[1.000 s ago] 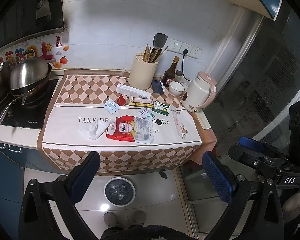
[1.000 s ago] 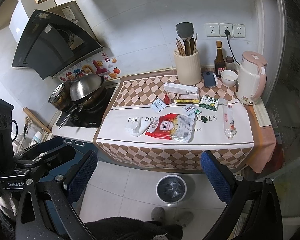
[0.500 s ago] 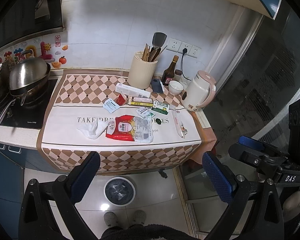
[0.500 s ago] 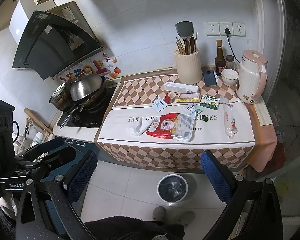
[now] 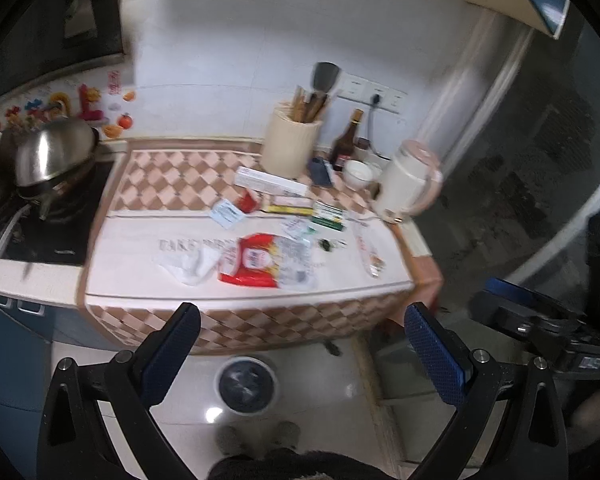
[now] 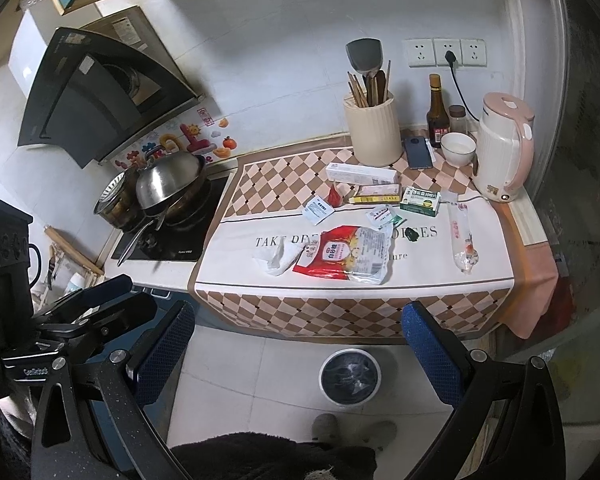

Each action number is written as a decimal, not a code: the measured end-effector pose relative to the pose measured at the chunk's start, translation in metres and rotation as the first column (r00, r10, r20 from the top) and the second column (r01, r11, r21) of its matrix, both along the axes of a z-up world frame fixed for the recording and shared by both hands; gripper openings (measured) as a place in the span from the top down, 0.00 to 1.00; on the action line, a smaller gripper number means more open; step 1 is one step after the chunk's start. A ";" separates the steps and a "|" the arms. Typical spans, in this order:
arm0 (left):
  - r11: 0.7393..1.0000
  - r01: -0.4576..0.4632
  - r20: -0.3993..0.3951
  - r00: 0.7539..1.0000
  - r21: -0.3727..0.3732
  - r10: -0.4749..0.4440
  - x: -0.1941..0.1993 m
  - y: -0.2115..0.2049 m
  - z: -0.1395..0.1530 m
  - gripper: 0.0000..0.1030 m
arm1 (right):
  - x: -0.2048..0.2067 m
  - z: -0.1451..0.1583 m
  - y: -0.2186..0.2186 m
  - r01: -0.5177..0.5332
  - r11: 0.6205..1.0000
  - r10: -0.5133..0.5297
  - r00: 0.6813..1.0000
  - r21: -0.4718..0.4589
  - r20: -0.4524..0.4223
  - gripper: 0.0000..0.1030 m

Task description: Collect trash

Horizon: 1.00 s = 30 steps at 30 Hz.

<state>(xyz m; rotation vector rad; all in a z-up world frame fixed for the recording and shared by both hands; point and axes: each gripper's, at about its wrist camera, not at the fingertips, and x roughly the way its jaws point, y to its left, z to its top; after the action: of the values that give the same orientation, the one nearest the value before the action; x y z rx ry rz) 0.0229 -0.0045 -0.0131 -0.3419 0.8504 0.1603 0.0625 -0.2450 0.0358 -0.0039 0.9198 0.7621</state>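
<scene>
No trash has been picked up yet. Both tools hang in the air in front of the counter (image 6: 516, 216), away from everything. The left gripper (image 5: 300, 340) has its two blue pads wide apart and holds nothing. The right gripper (image 6: 300, 340) is the same: pads apart, nothing between them.

The trash lies on the checked cloth (image 6: 284, 168). Near the front edge, in the middle, is a shiny red and clear bag (image 6: 346, 254), flat and crinkly. A soft, crumpled white tissue (image 6: 274, 258) touches its left side. Behind them, toward the middle of the cloth, sit small paper packets (image 6: 318, 210) and some cardboard boxes (image 6: 420, 202). A long, thin, clear wrapper (image 6: 462, 236) lies toward the right edge.

A round white bin (image 6: 350, 376) with a dark liner stands on the floor, just below the front edge.

I think the next move is to reach in over the front edge and close on one piece. The tissue looks easy to pinch. The flat bag may slip, so grab its edge.
</scene>
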 end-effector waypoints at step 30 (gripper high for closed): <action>0.891 -0.449 -0.571 0.715 0.066 0.403 0.229 0.163 -0.353 0.27 | 0.385 -0.329 0.006 0.373 0.803 -0.519 0.821 -0.464 -0.238 0.00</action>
<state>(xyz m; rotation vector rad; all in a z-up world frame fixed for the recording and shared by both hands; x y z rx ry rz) 0.2520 0.1582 -0.3658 -0.5800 1.3736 0.6973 0.4478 -0.2386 -0.2929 -0.0036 1.3524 0.1067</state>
